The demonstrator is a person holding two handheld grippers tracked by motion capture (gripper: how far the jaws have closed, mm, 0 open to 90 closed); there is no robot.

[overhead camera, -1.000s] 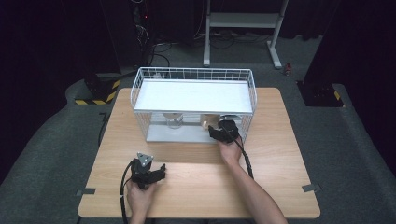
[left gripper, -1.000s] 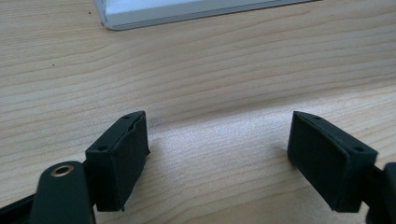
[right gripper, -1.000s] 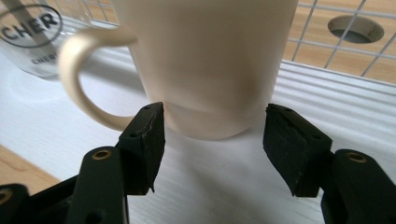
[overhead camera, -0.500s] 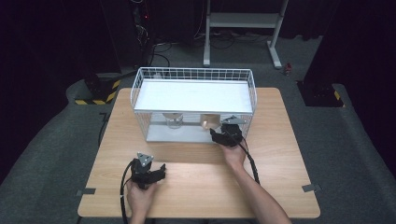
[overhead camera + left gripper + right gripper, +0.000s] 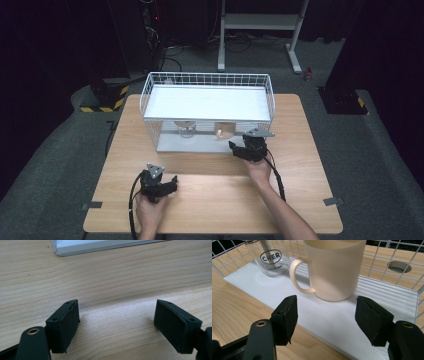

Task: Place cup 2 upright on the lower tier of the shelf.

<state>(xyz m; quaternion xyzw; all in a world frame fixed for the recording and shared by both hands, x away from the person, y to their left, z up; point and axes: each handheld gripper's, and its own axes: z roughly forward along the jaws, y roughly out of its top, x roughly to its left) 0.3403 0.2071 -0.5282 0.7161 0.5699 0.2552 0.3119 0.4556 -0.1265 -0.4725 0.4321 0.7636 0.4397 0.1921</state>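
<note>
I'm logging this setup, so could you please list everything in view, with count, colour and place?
table: one, light wood, centre of the high view.
wire rack: one, white, two-tier, far half of the table.
mug: one, cream, lower shelf, handle toward the glass.
glass: one, clear, printed, lower shelf beside the mug.
stand: one, white, floor behind the table.
left gripper: one, black, jaws open over bare table.
right gripper: one, black, jaws open, facing the mug.

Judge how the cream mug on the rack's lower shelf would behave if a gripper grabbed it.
The mug looks glazed, so probably stiff, slippery and breakable. Its wide flat base suggests it slides on the white shelf rather than tips. The handle may twist it.
</note>
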